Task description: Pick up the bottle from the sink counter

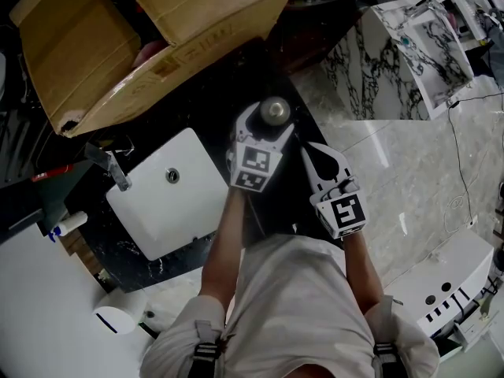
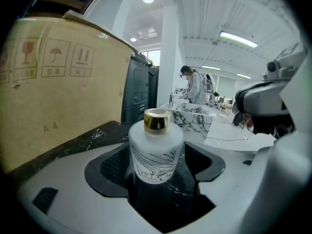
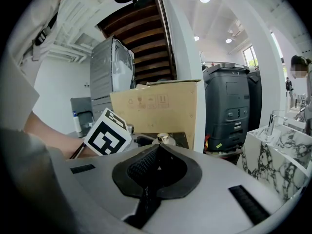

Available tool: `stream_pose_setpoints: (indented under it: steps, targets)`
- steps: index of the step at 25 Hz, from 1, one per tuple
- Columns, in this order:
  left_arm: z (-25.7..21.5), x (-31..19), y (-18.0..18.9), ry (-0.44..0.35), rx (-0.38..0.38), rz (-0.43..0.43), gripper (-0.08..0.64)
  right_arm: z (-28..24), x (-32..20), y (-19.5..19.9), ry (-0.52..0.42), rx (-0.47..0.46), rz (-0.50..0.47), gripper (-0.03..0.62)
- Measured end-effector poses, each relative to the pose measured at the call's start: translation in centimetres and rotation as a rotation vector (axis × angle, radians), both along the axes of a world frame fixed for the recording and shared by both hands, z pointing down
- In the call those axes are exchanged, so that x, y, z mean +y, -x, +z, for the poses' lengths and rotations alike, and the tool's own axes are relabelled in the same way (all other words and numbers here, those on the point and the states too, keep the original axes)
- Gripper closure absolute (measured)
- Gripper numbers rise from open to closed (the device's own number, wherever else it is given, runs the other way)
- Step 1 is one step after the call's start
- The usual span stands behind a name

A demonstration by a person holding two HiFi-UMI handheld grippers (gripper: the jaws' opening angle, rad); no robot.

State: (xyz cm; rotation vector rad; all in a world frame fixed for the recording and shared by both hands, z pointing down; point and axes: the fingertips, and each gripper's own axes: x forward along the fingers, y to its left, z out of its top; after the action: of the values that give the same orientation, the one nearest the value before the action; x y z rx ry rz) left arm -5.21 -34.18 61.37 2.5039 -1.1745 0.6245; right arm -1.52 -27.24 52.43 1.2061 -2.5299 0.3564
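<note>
A frosted white bottle (image 2: 156,157) with a gold cap and thin black line pattern stands upright on the black sink counter (image 2: 83,143). My left gripper (image 2: 157,151) is open, its jaws on either side of the bottle with a thin gap at each pad. The head view shows the bottle's cap (image 1: 275,110) just beyond the left gripper (image 1: 268,126). My right gripper (image 1: 307,148) hangs to the right of the counter, shut with nothing in it. In the right gripper view its pads meet (image 3: 157,146), and the gold cap (image 3: 164,139) shows just beyond them.
A large cardboard box (image 1: 118,38) lies on the counter behind the bottle. A white sink basin (image 1: 157,203) with a faucet (image 1: 110,168) sits to the left. A marble-patterned block (image 1: 402,53) stands on the tiled floor at the right.
</note>
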Motion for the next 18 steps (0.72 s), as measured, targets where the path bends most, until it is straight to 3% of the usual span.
stream_pose_setpoints:
  steps: [18]
  targets:
    - [0.8,-1.1,-0.1,-0.008,-0.034,-0.017,0.235,-0.5,0.6,-1.6,-0.021,0.01,0.021,0.597]
